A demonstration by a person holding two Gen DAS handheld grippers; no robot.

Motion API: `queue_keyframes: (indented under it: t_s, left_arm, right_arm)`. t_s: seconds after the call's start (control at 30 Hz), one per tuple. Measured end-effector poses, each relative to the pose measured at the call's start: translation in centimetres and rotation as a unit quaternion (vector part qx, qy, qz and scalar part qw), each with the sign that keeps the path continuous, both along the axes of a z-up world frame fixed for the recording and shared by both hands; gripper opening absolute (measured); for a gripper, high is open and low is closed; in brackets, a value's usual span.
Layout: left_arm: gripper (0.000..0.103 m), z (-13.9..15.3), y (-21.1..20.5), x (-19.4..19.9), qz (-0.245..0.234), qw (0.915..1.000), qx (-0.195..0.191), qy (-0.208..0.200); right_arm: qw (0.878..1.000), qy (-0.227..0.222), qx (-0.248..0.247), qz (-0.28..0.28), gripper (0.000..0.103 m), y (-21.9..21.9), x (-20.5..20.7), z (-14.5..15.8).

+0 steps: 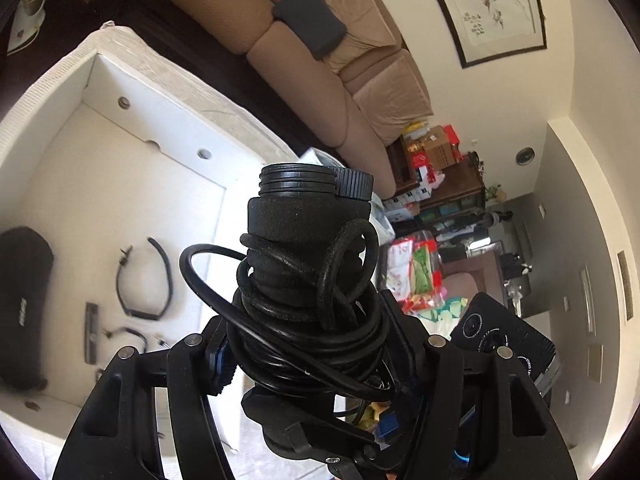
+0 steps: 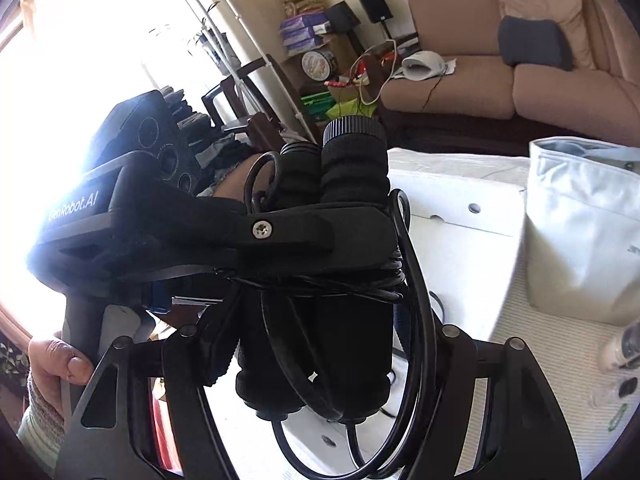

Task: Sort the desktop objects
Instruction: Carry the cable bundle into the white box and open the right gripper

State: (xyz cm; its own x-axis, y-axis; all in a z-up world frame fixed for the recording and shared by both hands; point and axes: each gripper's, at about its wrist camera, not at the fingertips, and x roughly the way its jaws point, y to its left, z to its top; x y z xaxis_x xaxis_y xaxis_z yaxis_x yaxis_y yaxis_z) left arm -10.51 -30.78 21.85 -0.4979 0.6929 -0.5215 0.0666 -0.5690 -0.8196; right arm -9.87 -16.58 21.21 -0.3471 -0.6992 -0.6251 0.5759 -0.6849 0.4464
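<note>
A black skipping rope [image 1: 308,256] with two foam handles and its cord wound around them is held in the air by both grippers. My left gripper [image 1: 312,364] is shut on the bundle. In the right wrist view my right gripper [image 2: 316,344] is shut on the lower part of the same rope [image 2: 352,176], and the left gripper [image 2: 256,236] crosses it from the left, clamped around its middle. A white box [image 1: 132,76] lies open below, to the left.
Inside the box lie a black pouch [image 1: 20,304], a black band [image 1: 144,280], a thin bar [image 1: 91,332] and small cables. A white fabric bag [image 2: 580,224] stands on the table at right, small bottles [image 2: 620,352] near it. A brown sofa [image 2: 520,60] is behind.
</note>
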Motion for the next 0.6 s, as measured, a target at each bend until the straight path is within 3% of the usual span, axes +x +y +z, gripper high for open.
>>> queue_keyframes:
  t_s: [0.23,0.37,0.6]
  left_arm:
    - [0.067,-4.8,-5.1,-8.2,0.004,0.9926,-0.107,-0.058]
    - [0.073,-7.2,-6.8,-11.2,0.004,0.9797,-0.188,-0.069]
    - [0.072,-8.8,-8.7,-14.3,0.000,0.9712,-0.229,-0.067]
  right_arm:
    - [0.993,-0.087,-0.053,-0.051,0.067,-6.1,-8.3,-7.7]
    - [0.989,-0.114,-0.058,-0.077,0.067,-8.2,-12.0,-11.9]
    - [0.980,-0.148,-0.053,-0.120,0.067,-9.5,-15.4,-17.7]
